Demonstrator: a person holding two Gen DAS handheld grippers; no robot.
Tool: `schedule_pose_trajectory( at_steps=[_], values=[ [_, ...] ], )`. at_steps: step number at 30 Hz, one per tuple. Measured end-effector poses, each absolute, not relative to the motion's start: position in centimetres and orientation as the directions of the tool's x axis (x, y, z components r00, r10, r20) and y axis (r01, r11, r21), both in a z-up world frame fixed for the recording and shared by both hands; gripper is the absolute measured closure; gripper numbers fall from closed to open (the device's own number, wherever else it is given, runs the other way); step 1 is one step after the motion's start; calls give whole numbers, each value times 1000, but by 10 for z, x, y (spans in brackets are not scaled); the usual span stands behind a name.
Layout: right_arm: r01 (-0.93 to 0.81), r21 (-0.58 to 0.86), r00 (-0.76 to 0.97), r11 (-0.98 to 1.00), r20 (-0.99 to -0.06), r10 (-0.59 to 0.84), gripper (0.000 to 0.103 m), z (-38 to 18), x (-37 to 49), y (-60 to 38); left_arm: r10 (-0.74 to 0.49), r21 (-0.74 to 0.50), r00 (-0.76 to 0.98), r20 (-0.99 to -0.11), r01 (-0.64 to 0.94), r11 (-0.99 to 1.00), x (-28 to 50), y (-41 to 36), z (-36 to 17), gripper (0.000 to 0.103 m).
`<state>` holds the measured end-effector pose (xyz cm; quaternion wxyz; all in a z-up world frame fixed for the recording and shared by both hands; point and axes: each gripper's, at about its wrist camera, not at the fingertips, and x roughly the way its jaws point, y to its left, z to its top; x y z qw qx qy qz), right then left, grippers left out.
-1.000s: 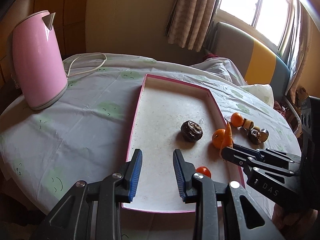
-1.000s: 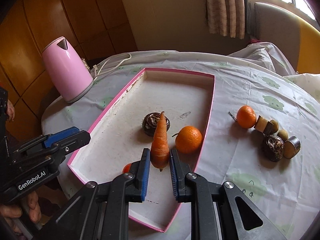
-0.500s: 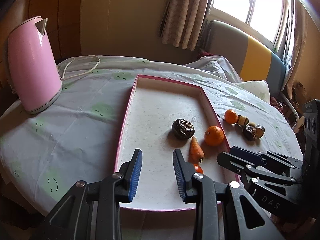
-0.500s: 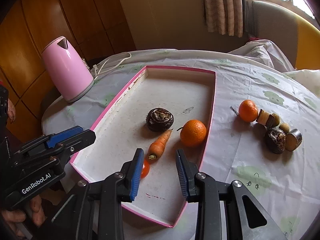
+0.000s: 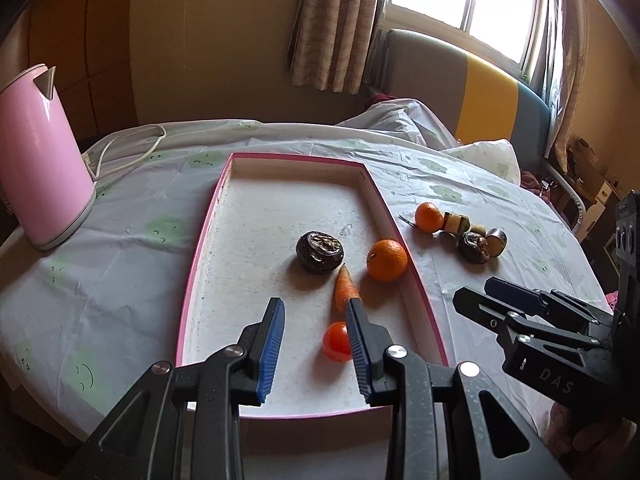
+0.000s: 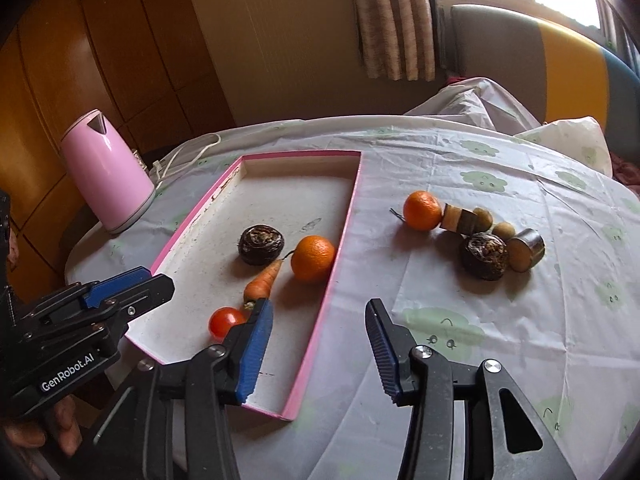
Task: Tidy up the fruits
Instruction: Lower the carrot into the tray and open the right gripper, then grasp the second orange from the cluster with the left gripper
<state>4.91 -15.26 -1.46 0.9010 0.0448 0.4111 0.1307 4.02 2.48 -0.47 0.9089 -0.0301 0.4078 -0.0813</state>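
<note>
Four items in pink tray, carrot, orange, tomato, dark bulb

We look from two fisheye cameras, each riding close behind its own tool and tilted down across the counter toward the window wall. The left view sits over the near end of the pink tray; the right view looks from further right. Both share the tray, the kettle at left, and each other's tool at a lower corner.
</note>
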Motion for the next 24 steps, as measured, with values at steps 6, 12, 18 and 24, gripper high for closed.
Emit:
schedule_pose_trajectory(
  at_steps=[6,12,18,24],
  values=[
    [-103,201,639,974,-737,220,48,-21,46,-187,-205,-134,627,-752,159,978,43,12,-9,71],
    [-18,202,648,979,-744,165,48,-24,44,-219,-237,-164,602,-762,176,971,47,2,-10,71],
    [24,192,655,981,-745,130,48,-27,44,-239,-255,-141,587,-768,233,962,49,-13,-12,71],
    [54,194,654,979,-748,112,48,-31,44,-251,-284,-128,588,-757,293,947,53,-31,-7,71]
  ],
)
